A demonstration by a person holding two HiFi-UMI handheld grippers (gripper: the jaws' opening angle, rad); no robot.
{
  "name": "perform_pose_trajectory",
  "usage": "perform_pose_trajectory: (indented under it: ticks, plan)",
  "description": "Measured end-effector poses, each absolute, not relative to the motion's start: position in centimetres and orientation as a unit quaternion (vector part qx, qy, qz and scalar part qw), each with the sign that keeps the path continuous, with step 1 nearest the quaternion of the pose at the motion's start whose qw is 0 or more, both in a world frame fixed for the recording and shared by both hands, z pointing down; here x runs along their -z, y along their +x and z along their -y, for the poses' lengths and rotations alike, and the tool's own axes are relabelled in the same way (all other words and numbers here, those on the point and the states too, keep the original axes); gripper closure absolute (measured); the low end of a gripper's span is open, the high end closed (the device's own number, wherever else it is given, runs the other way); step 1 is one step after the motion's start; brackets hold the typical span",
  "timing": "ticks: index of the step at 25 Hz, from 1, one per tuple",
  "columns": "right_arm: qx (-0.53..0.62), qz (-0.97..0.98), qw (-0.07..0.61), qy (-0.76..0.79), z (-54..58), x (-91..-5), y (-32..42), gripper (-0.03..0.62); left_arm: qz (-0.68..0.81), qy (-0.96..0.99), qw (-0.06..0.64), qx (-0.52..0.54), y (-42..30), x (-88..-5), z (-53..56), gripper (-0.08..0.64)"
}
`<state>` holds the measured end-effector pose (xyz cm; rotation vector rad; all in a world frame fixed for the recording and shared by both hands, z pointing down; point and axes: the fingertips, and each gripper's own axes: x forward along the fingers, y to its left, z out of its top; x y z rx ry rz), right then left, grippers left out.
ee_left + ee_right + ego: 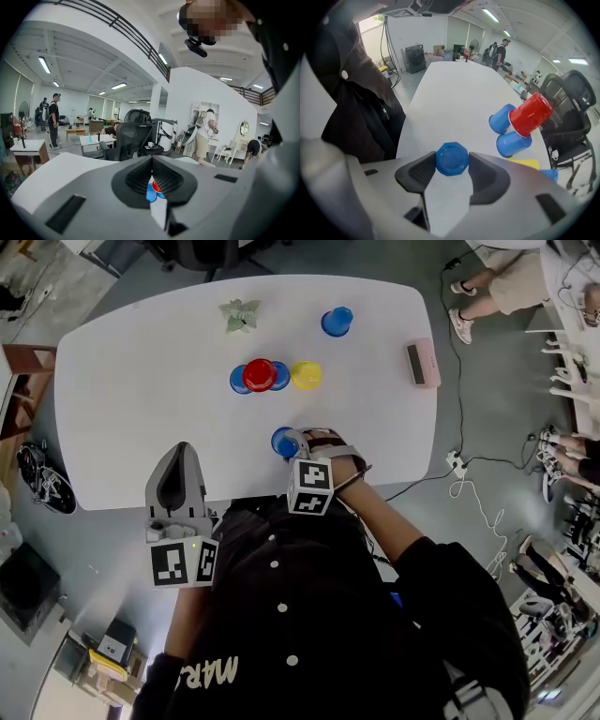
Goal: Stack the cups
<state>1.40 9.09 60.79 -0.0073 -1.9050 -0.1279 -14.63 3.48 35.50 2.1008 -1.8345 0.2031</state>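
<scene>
Plainly, only the right gripper view shows the grip itself: the right gripper's (289,442) fingers (423,171) pinch a blue cup (452,159) from both sides, pads touching its wall. That cup stands mouth-down on the desk (141,399), its eight-sided base facing up toward the camera and its long axis upright, in line with the steeply down-pointing fingers. The head view hides this contact behind the gripper body, but it alone shows the whole spread beyond the fingers: a red cup (260,374) overlapping a blue pair (238,381), a yellow cup (306,375) just right of them, and farther out a far cup (337,322), a plant (240,315) and a pink box (422,363). Whether the red cup rests on the pair I cannot tell. The left gripper (180,452) hangs at the desk's near edge, well left of the pinched cup; its own view shows its fingers pressed together with nothing between, and a sliver of blue and red in the gap below the tips
</scene>
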Motion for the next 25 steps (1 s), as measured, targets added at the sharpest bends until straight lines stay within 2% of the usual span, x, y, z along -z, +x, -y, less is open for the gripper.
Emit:
perform_pose_trajectory:
  ticks: [15, 25]
  plan:
    - [0.026, 0.831, 0.548, 0.087, -0.4, -52.1, 3.3, 0.370, 0.646, 0.742, 0.169, -0.055, -14.4, -35.1, -3.4, 0.549]
    - [0.009, 0.828, 0.550, 0.105, 5.9, -50.6, 3.4, 0.370, 0.648, 0.740, 0.170, -0.053, -14.8, -35.1, -3.8, 0.549]
